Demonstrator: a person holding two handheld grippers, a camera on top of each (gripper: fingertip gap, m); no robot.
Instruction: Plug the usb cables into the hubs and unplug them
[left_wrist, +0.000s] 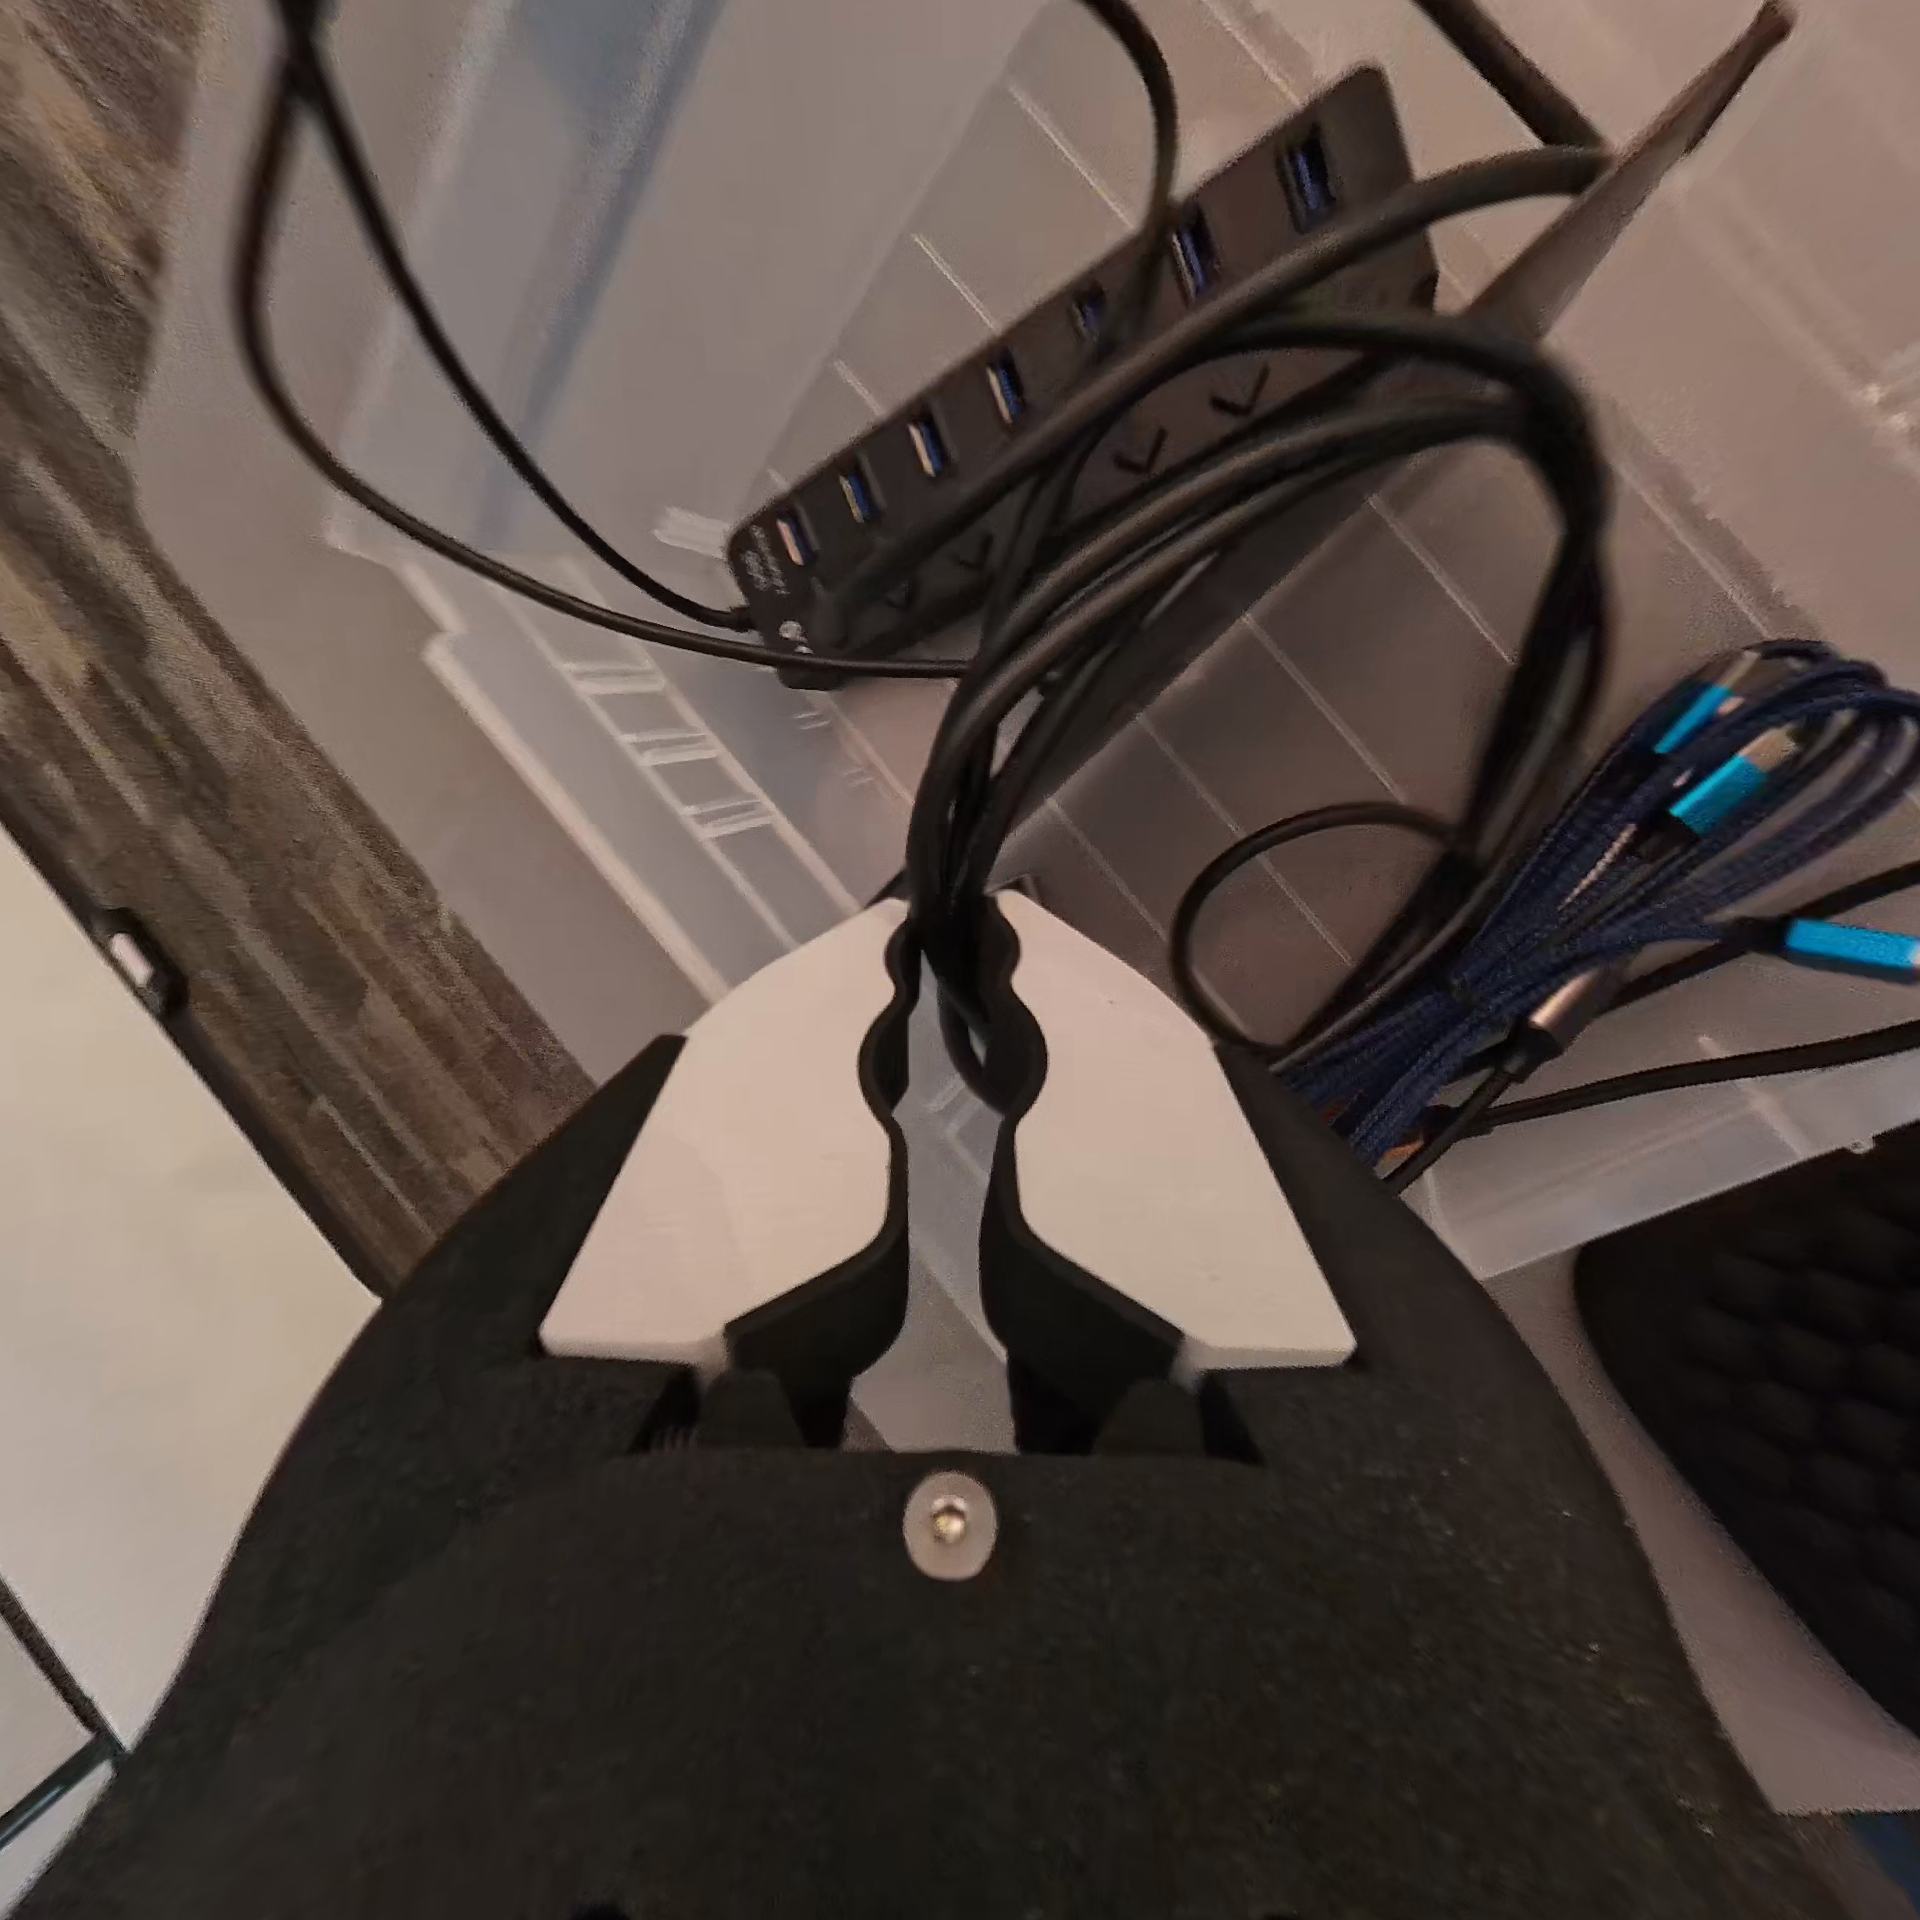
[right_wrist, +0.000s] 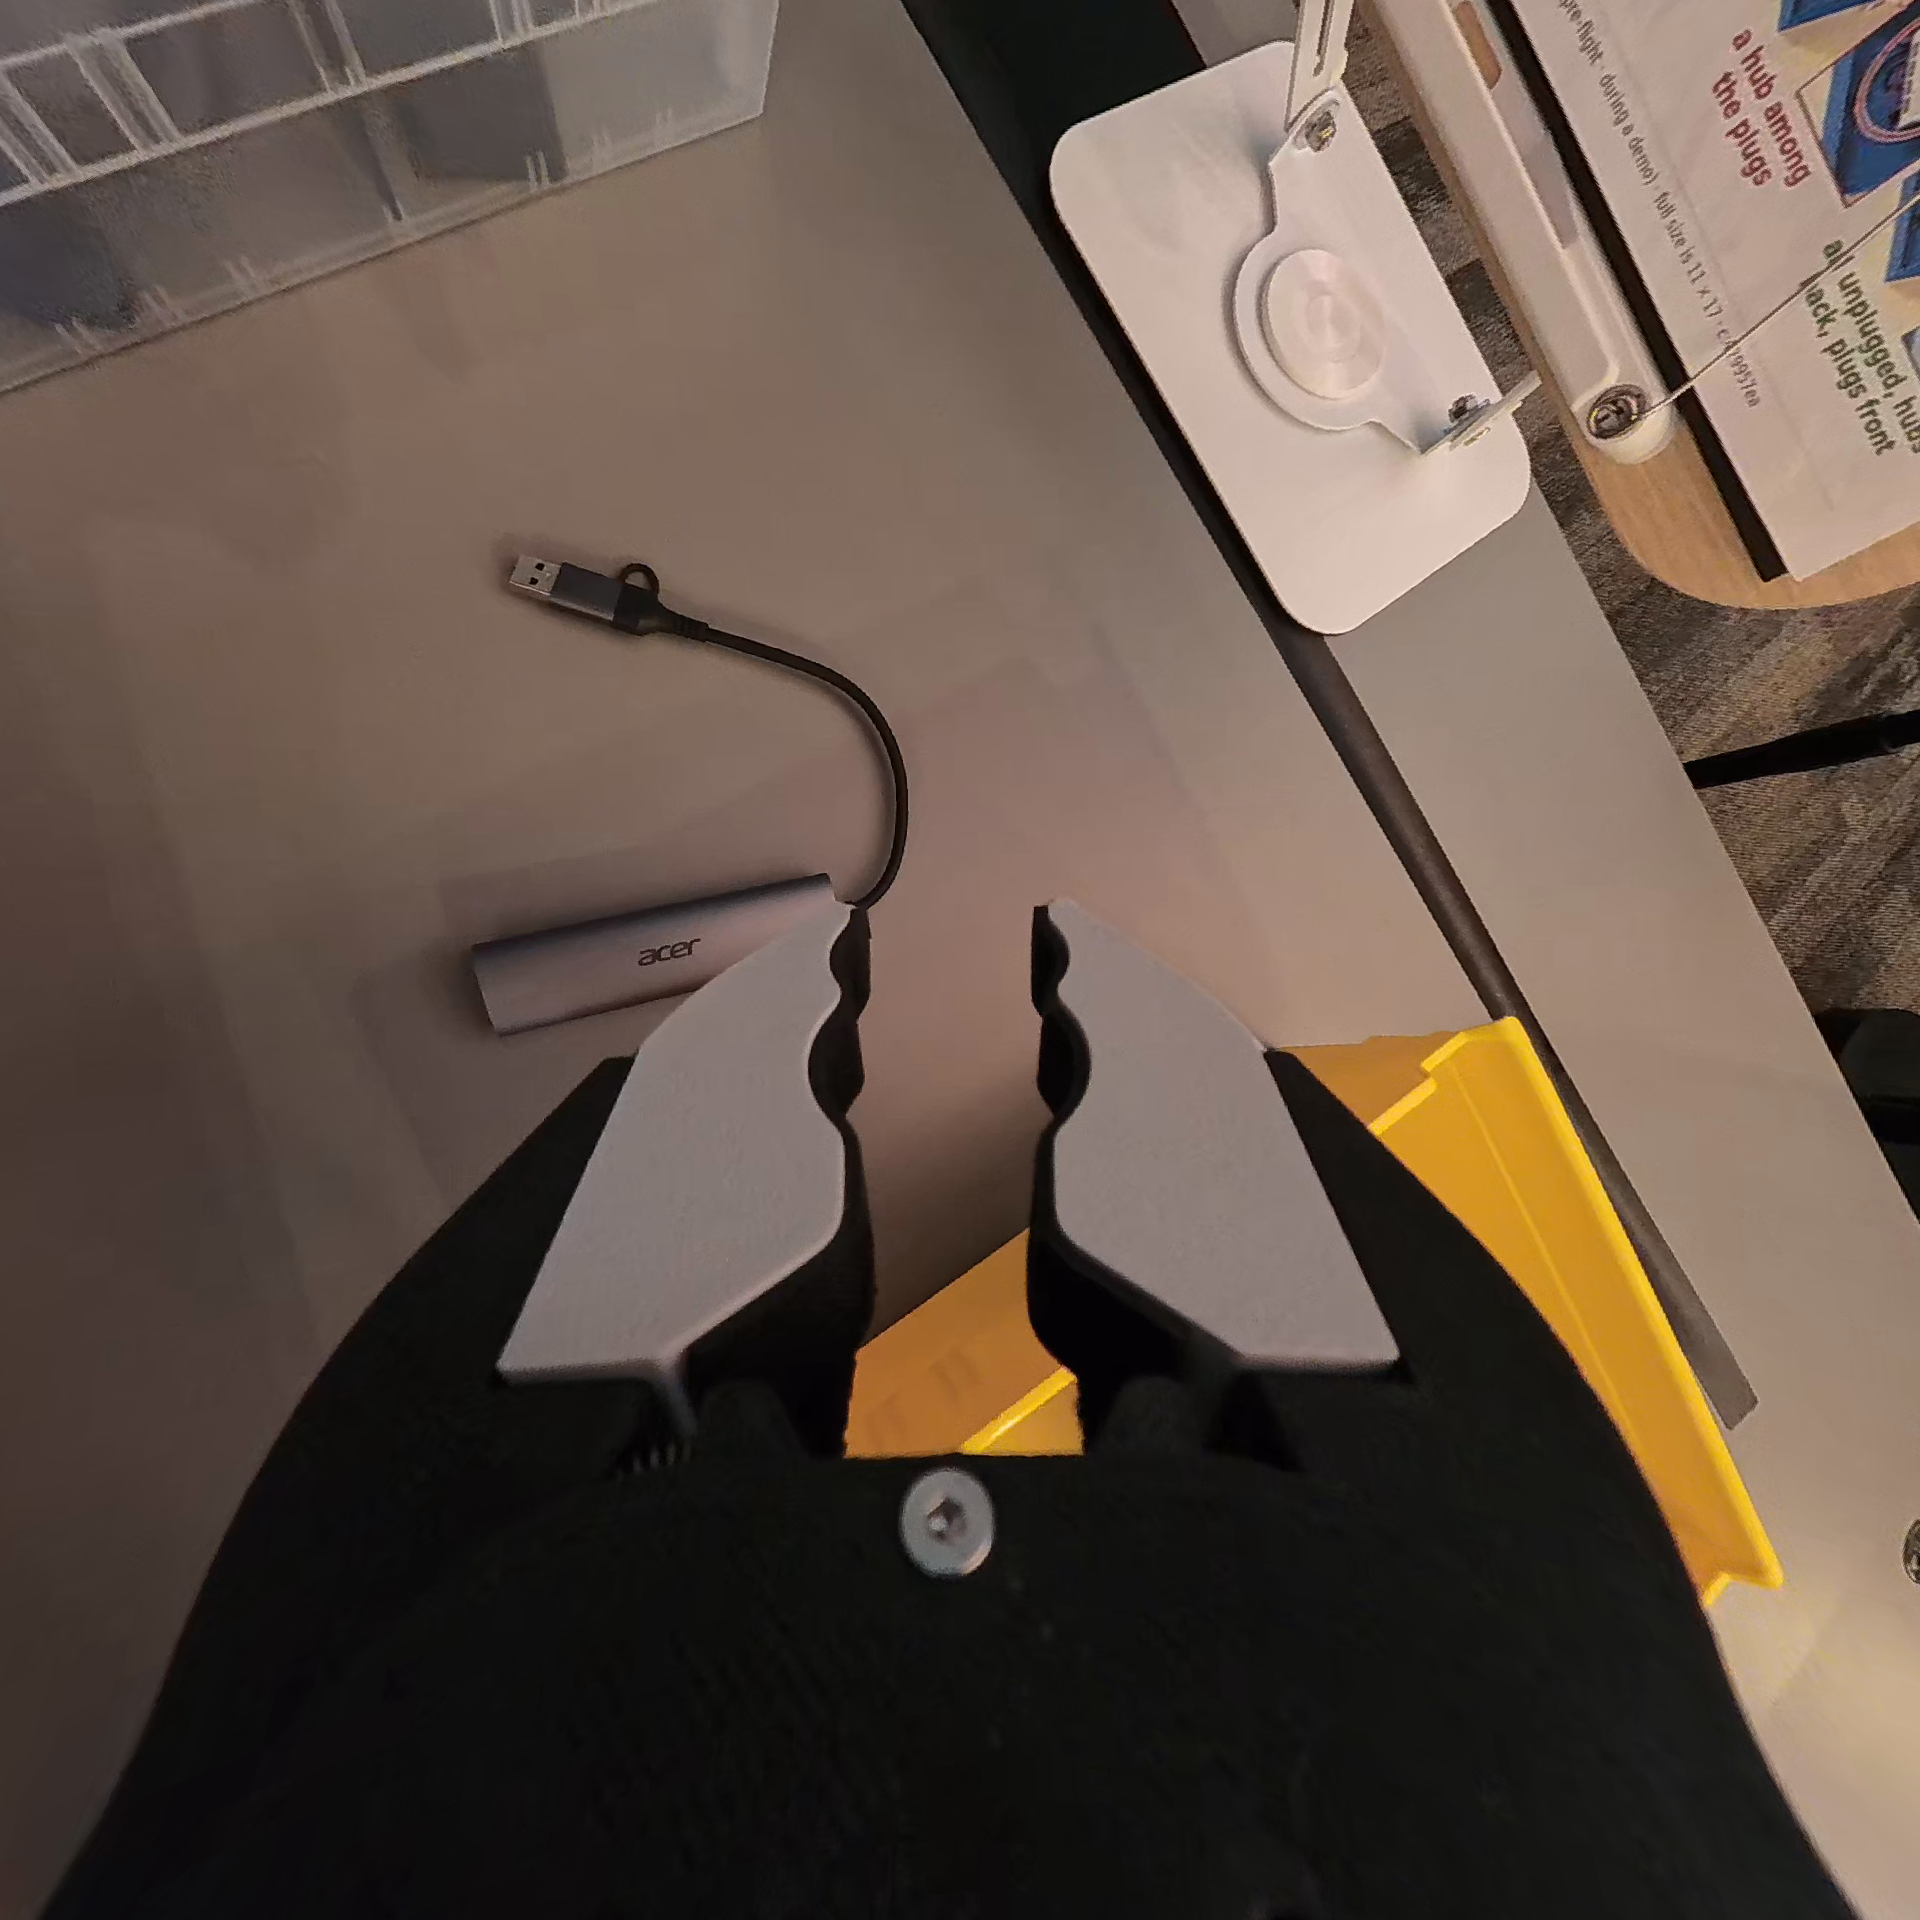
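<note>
Long hub (left_wrist: 1081, 384) on bin lid (left_wrist: 1558, 665), cable bundle (left_wrist: 1621, 914) beside it

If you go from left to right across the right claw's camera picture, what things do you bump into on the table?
Small grey hub → its short black cable → the open right claw → yellow bin → white stand base sits farther back on the right.

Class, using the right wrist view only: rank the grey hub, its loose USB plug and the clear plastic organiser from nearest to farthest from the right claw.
1. Grey hub: lying on the table, right at the left fingertip of the open right claw.
2. USB plug: farther ahead and to the left, at the end of the hub's short curved cable.
3. Clear plastic organiser: farthest, at the top left corner.
</note>
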